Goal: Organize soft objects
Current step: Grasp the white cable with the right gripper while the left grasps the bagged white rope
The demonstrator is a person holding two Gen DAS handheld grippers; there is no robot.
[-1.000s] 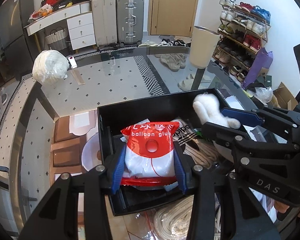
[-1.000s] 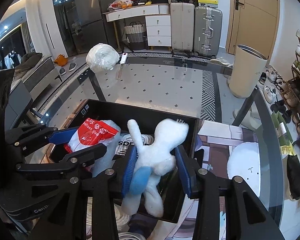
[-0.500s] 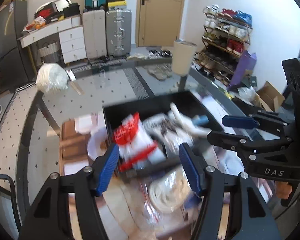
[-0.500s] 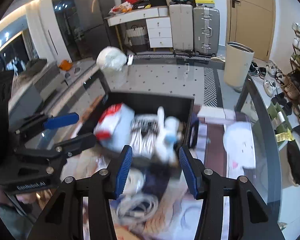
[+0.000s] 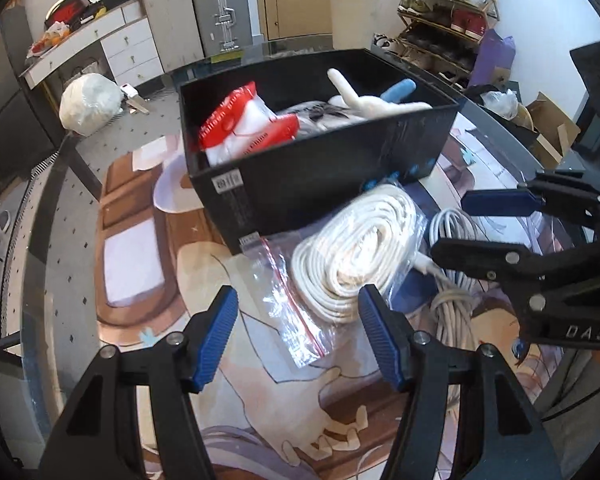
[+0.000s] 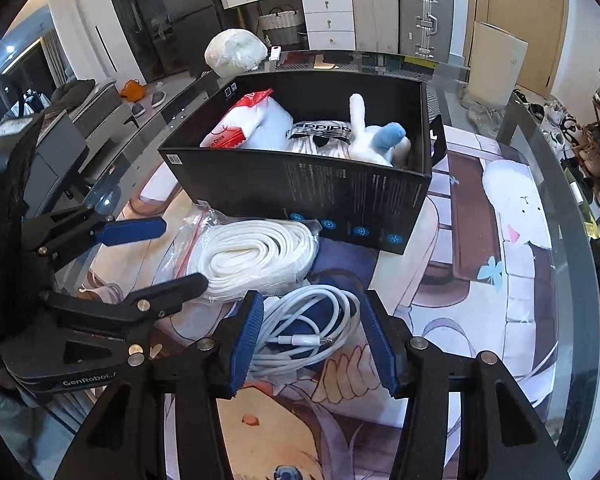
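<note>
Both your grippers have just let go. A second ago the left gripper (image 5: 296, 336) was clamped on the red-and-white bag (image 5: 246, 120) and the right gripper (image 6: 314, 336) on the white plush toy (image 6: 370, 136); both now lie inside the black box (image 5: 324, 184), upper middle of each frame. Each pair of jaws has just been opening and stands apart, nothing pinched between them.

Reading: two soft items filed, and both hands have backed out toward the lower part of the frame. That leaves the loose pieces on the table (image 6: 572, 280) in front of the box.

Left wrist view: your jaws frame the bagged white rope (image 5: 356, 256), a coil in a clear zip bag touching the box's near wall. The pads sit either side of the bag's near end, not pressing.

Right wrist view: your jaws straddle the white charging cable (image 6: 308, 324), a loose coil at lower centre, just beside the rope bag. No contact that can be made out.

Only the right view shows the printed packet (image 6: 324, 136) between bag and plush clearly. Only the left view shows the cable partly hidden behind the right gripper. The white bundle (image 6: 236, 52) sits well apart, beyond the box, in both views.
</note>
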